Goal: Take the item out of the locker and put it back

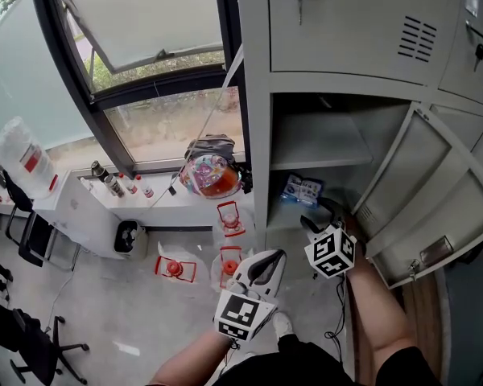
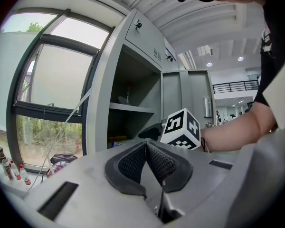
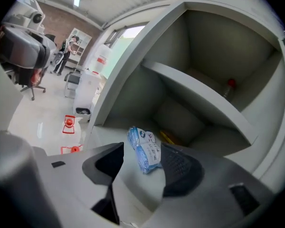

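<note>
The grey locker (image 1: 322, 139) stands with its door (image 1: 435, 191) swung out to the right. A blue-and-white packet (image 1: 302, 190) lies on the floor of its lower compartment. My right gripper (image 1: 320, 219) reaches into that compartment just in front of the packet. In the right gripper view the packet (image 3: 145, 151) rests on the locker floor between the wide-apart jaws of the open right gripper (image 3: 145, 167), and neither pad presses it. My left gripper (image 1: 266, 265) hangs outside the locker, lower left of the right one. Seen from its own camera, the left gripper (image 2: 146, 148) is shut on nothing.
A shelf (image 3: 199, 99) divides the locker, with a small red-capped thing (image 3: 231, 83) on top and something yellow (image 3: 167, 137) behind the packet. To the left are a window sill with a colourful bag (image 1: 209, 175) and small bottles (image 1: 113, 185); red-capped jugs (image 1: 229, 217) stand on the floor.
</note>
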`<state>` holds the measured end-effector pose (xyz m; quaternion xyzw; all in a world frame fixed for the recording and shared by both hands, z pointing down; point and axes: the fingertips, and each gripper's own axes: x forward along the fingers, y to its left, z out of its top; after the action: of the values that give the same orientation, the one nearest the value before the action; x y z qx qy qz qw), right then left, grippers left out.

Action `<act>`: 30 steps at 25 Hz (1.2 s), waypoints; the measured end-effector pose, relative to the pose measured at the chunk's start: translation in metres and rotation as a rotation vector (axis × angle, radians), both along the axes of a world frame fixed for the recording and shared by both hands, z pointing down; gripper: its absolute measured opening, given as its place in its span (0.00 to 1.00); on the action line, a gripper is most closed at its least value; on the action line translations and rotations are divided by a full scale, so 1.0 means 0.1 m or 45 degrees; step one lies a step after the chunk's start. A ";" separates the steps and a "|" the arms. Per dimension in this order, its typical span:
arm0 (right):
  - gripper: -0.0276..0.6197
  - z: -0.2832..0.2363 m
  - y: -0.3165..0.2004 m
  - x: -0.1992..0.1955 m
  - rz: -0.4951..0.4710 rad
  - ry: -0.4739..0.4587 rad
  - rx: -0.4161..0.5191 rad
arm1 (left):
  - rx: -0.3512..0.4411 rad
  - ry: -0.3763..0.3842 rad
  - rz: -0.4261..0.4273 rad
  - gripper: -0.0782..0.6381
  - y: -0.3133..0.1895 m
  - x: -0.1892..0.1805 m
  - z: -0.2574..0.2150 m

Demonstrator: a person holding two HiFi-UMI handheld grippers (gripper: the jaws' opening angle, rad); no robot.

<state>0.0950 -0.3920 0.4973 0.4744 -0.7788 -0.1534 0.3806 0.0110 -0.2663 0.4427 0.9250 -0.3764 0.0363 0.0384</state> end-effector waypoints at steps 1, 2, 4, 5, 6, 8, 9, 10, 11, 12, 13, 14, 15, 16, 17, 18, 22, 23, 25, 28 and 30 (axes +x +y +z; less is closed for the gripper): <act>0.49 0.03 -0.04 0.00 0.000 0.028 -0.004 | -0.001 -0.001 -0.002 0.13 -0.02 0.00 0.01; 0.49 0.06 -0.08 0.00 0.000 0.057 -0.007 | -0.003 -0.001 -0.004 0.13 -0.04 -0.01 0.01; 0.50 0.12 -0.14 0.01 0.000 0.113 -0.011 | -0.007 0.002 -0.008 0.13 -0.06 0.00 0.02; 0.50 0.15 -0.17 0.01 0.000 0.135 -0.014 | -0.009 0.002 -0.009 0.13 -0.07 0.00 0.03; 0.50 0.17 -0.20 0.01 0.000 0.153 -0.017 | -0.011 0.001 -0.011 0.13 -0.08 0.00 0.04; 0.51 0.21 -0.25 0.03 0.000 0.186 -0.025 | -0.013 -0.001 -0.013 0.13 -0.10 0.00 0.05; 0.51 0.24 -0.28 0.03 0.000 0.202 -0.030 | -0.014 -0.002 -0.014 0.13 -0.12 0.00 0.05; 0.52 0.26 -0.30 0.04 0.001 0.217 -0.035 | -0.016 -0.003 -0.014 0.13 -0.13 0.00 0.06; 0.52 0.29 -0.33 0.05 0.002 0.230 -0.042 | -0.018 -0.003 -0.015 0.13 -0.14 0.00 0.06; 0.52 0.31 -0.35 0.06 0.004 0.241 -0.050 | -0.020 -0.003 -0.016 0.13 -0.16 0.00 0.07; 0.52 0.34 -0.38 0.07 0.007 0.250 -0.057 | -0.021 -0.003 -0.017 0.13 -0.17 0.00 0.08; 0.52 0.35 -0.40 0.08 0.011 0.256 -0.063 | -0.022 -0.003 -0.018 0.13 -0.19 0.01 0.08; 0.52 0.37 -0.43 0.09 0.015 0.262 -0.067 | -0.023 -0.003 -0.019 0.13 -0.20 0.01 0.08; 0.52 0.38 -0.44 0.09 0.016 0.269 -0.071 | -0.024 -0.004 -0.019 0.13 -0.21 0.02 0.09; 0.52 0.39 -0.46 0.09 0.014 0.279 -0.076 | -0.025 -0.003 -0.019 0.13 -0.23 0.02 0.09; 0.52 0.40 -0.48 0.09 0.011 0.289 -0.081 | -0.026 -0.001 -0.020 0.13 -0.24 0.03 0.09; 0.52 0.43 -0.53 0.08 0.007 0.318 -0.089 | -0.031 0.001 -0.020 0.13 -0.29 0.03 0.11; 0.52 0.43 -0.55 0.08 0.008 0.318 -0.091 | -0.031 0.001 -0.020 0.13 -0.30 0.04 0.11; 0.52 0.43 -0.58 0.08 0.012 0.315 -0.099 | -0.031 0.000 -0.021 0.13 -0.32 0.04 0.11; 0.50 0.45 -0.62 0.08 0.013 0.312 -0.112 | -0.032 -0.003 -0.025 0.13 -0.35 0.04 0.12; 0.48 0.47 -0.64 0.07 0.011 0.305 -0.123 | -0.035 -0.003 -0.027 0.13 -0.36 0.04 0.12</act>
<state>0.1023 -0.4557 0.5441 0.4371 -0.7322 -0.1695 0.4941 0.0150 -0.3026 0.4549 0.9203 -0.3855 0.0423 0.0508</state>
